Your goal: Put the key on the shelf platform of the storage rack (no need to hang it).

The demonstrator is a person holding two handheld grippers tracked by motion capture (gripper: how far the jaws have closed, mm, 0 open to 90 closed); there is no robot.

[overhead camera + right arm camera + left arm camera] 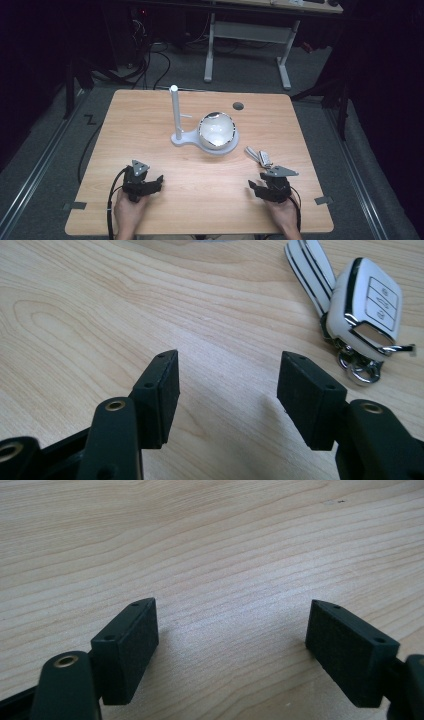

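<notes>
Start of the work: the car key (pixel 369 307) with its white strap lies untouched on the wooden table (pixel 150 115), just ahead and to the side of the right gripper (pixel 227 390), whose jaws stand wide and empty. The left gripper (pixel 232 645) rests apart, likewise wide open; pickup and any placing near the stand (pixel 176 117) with its bowl (pixel 216 131) remain to be done

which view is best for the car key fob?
Right gripper view: the car key fob is close and sharp, with buttons, striped strap and key ring legible. High view shows it small, a pale shape near the right gripper. Left gripper view: bare tabletop.
</notes>
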